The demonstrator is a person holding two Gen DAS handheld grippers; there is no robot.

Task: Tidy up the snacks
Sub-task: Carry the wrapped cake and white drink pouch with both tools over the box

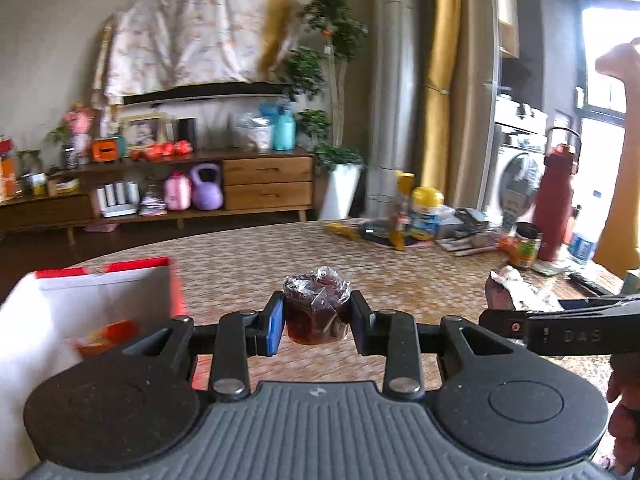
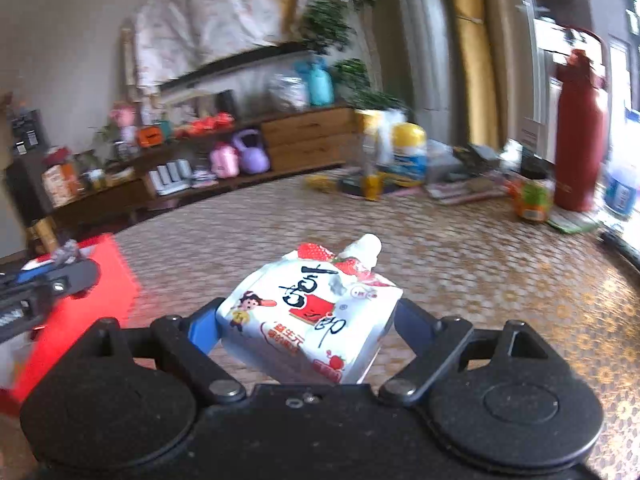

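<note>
A dark jelly cup (image 1: 316, 307) is gripped by the left gripper (image 1: 316, 322). Only the right view shows the strawberry pouch (image 2: 310, 320), clamped by the right gripper (image 2: 306, 330); "Cool" is printed on it. At nine o'clock a red box (image 1: 120, 280) is seen.

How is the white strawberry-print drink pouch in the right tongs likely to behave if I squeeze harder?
The white strawberry-print drink pouch looks soft: its top corner near the white spout is already creased, so it would probably buckle rather than resist. The right tongs stand wide around its body, so it seems full. The glossy film may slide.
</note>
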